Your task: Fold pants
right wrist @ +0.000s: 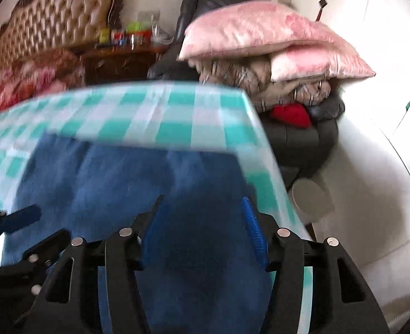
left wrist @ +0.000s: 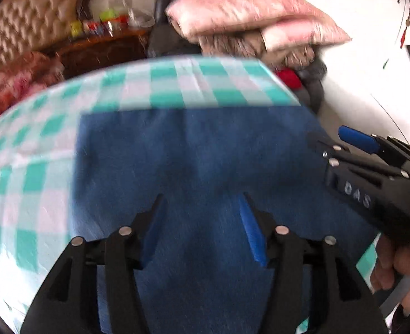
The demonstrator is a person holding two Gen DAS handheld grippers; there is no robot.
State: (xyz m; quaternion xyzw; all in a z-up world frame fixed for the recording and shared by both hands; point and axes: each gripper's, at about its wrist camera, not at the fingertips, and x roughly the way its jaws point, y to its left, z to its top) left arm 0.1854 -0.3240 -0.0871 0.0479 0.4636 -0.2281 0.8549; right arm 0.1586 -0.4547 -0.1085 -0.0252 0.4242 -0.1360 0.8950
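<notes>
Your left gripper [left wrist: 202, 222] is spread, with nothing pinched; the blue pants [left wrist: 193, 161] lie flat beneath it, filling the centre and bottom of the frame on the green-checked tablecloth [left wrist: 38, 172]. Your right gripper [right wrist: 202, 224] is also spread and empty above the pants' right edge. Pink pillows [right wrist: 274, 39] are stacked at upper right.

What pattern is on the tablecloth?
Green and white checks, clearest in the right wrist view.
</notes>
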